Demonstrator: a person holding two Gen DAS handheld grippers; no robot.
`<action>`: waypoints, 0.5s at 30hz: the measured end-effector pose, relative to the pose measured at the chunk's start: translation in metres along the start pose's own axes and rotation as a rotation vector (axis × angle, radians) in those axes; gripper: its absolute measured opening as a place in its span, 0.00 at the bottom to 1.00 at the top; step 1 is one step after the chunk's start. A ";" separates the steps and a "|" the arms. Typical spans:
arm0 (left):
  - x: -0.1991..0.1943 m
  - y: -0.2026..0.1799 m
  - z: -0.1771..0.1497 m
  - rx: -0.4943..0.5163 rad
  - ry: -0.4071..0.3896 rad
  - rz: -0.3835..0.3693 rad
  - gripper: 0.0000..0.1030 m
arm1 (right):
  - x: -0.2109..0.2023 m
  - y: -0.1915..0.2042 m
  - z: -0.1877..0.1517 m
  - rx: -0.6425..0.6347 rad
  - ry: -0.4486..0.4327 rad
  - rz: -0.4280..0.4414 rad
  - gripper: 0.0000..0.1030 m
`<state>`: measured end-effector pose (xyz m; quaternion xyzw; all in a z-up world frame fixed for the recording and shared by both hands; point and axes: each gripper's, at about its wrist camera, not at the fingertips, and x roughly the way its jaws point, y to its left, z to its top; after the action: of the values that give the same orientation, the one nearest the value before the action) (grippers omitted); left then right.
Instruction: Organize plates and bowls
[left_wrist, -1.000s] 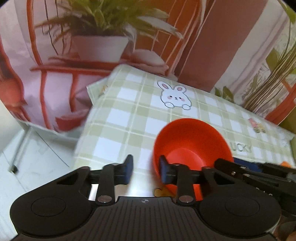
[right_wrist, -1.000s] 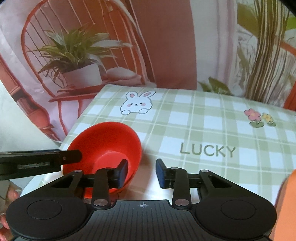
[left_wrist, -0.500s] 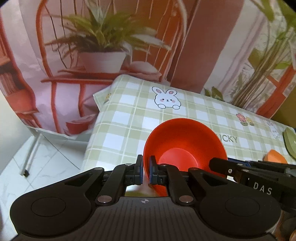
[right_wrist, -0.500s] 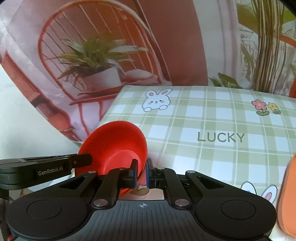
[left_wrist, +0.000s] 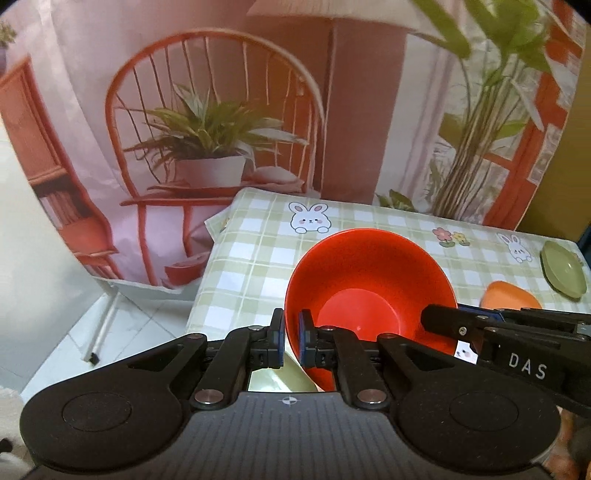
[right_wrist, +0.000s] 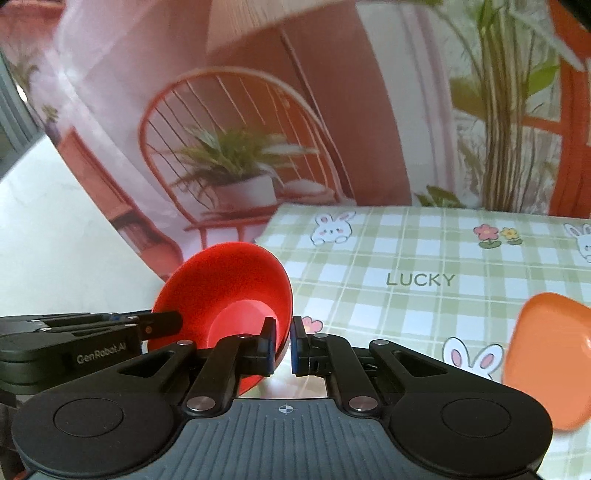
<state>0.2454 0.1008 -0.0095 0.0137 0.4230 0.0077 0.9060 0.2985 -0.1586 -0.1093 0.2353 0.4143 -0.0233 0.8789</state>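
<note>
The left gripper (left_wrist: 291, 341) and the right gripper (right_wrist: 282, 345) each pinch opposite rims of the red bowl (left_wrist: 369, 284), which hangs tilted above the near left corner of the checked tablecloth (right_wrist: 406, 258). This looks like the carrying step. Next, both must travel together toward the orange plate (right_wrist: 550, 365) and green plate (left_wrist: 563, 267), keeping the bowl level.

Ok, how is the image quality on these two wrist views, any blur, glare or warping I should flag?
Left wrist view: red bowl and left claw sharp, backdrop top smeared, strong fisheye bending at the tablecloth edges. Right wrist view: softer overall, motion blur across the backdrop, right claw still crisp, a bright reflection on the tablecloth just ahead of it.
</note>
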 end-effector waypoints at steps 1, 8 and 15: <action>-0.007 -0.007 -0.001 0.007 -0.001 0.005 0.08 | -0.010 -0.001 -0.002 0.002 -0.006 0.007 0.07; -0.037 -0.039 -0.014 0.019 -0.019 -0.046 0.09 | -0.068 -0.018 -0.017 -0.003 -0.044 -0.001 0.07; -0.046 -0.073 -0.036 0.027 -0.011 -0.092 0.09 | -0.108 -0.045 -0.039 -0.009 -0.060 -0.032 0.07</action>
<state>0.1887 0.0274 0.0007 0.0064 0.4182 -0.0399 0.9075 0.1891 -0.1979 -0.0685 0.2238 0.3918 -0.0425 0.8914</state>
